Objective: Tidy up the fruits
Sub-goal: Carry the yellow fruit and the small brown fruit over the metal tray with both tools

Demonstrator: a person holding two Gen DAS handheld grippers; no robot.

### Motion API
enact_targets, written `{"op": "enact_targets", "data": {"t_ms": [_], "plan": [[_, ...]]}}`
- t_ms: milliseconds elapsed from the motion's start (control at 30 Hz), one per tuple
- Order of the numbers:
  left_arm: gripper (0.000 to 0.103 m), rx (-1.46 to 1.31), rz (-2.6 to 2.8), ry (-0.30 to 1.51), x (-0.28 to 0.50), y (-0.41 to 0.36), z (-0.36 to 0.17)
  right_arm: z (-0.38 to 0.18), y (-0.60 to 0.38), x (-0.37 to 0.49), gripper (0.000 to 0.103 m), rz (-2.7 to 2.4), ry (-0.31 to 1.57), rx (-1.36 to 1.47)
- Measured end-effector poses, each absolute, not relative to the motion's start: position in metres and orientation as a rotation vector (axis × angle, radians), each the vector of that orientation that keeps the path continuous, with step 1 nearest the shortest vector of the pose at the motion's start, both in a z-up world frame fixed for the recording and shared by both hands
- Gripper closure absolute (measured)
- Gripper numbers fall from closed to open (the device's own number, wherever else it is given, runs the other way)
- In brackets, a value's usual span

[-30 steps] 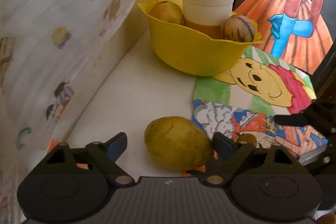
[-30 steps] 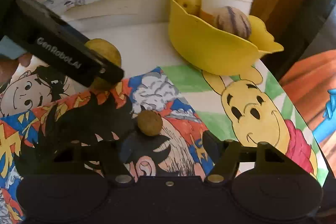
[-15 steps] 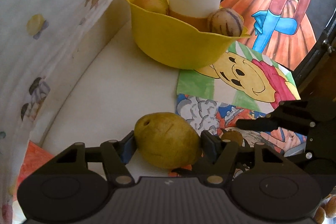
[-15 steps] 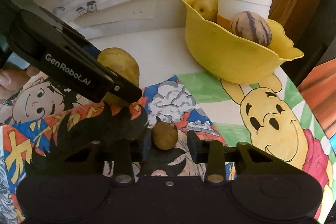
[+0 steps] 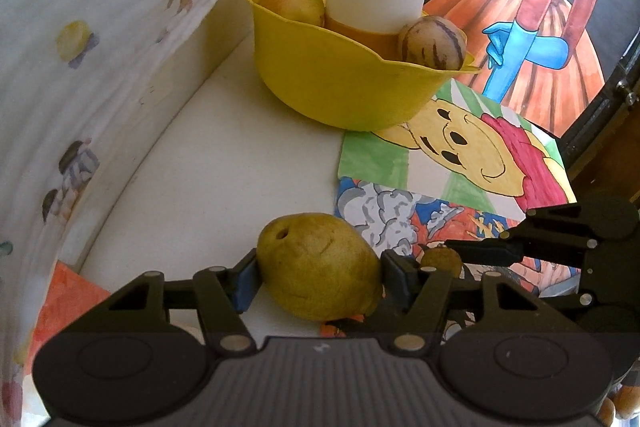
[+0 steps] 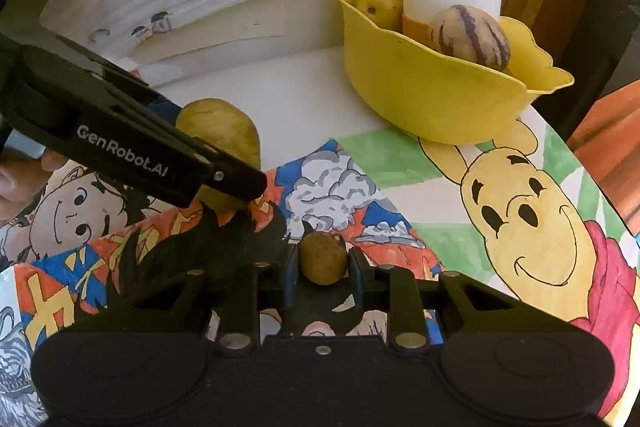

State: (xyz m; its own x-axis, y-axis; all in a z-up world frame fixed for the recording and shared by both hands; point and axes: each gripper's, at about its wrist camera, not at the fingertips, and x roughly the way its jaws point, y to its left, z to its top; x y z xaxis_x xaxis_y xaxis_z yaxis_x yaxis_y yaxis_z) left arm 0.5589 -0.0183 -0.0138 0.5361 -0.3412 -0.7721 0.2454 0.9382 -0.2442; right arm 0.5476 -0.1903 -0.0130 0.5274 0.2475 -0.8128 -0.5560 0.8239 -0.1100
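My left gripper (image 5: 318,277) is shut on a yellow-green pear (image 5: 318,265) low over the white table. The pear also shows in the right wrist view (image 6: 224,139), behind the left gripper's finger (image 6: 160,163). My right gripper (image 6: 323,263) is shut on a small round brown fruit (image 6: 323,258) over the cartoon mat; the fruit also shows in the left wrist view (image 5: 442,261). The yellow bowl (image 5: 340,83) stands at the far side and holds a pear (image 5: 292,3) and a striped fruit (image 5: 432,43). The bowl is also in the right wrist view (image 6: 424,95).
A white jar (image 5: 378,3) with a yellow flower sprig stands in or just behind the bowl. Cartoon drawings (image 6: 520,219) cover the table's right part. A patterned white cloth (image 5: 80,47) rises along the left. A dark frame (image 5: 608,99) borders the right.
Both grippers have closed: the left on the pear, the right on the small brown fruit. Both views have shifted a little closer to the bowl.
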Motion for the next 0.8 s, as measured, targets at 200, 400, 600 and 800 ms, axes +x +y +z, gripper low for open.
{"op": "enact_targets", "data": {"t_ms": [200,400,600,800], "plan": [[0.037,-0.115,-0.321,0.943,0.552,-0.018,-0.013,-0.013,-0.194,0.543,0.075,0.468,0.899,-0.343],[0.037,-0.118,-0.303,0.948,0.536,-0.016,-0.012,-0.009,-0.198,0.528,0.075,0.463,0.901,-0.301],[0.037,-0.144,-0.288,0.95,0.51,-0.017,-0.009,0.0,-0.204,0.506,0.075,0.467,0.893,-0.269],[0.037,-0.168,-0.281,0.948,0.479,-0.021,-0.005,0.019,-0.214,0.473,0.075,0.456,0.86,-0.238]]}}
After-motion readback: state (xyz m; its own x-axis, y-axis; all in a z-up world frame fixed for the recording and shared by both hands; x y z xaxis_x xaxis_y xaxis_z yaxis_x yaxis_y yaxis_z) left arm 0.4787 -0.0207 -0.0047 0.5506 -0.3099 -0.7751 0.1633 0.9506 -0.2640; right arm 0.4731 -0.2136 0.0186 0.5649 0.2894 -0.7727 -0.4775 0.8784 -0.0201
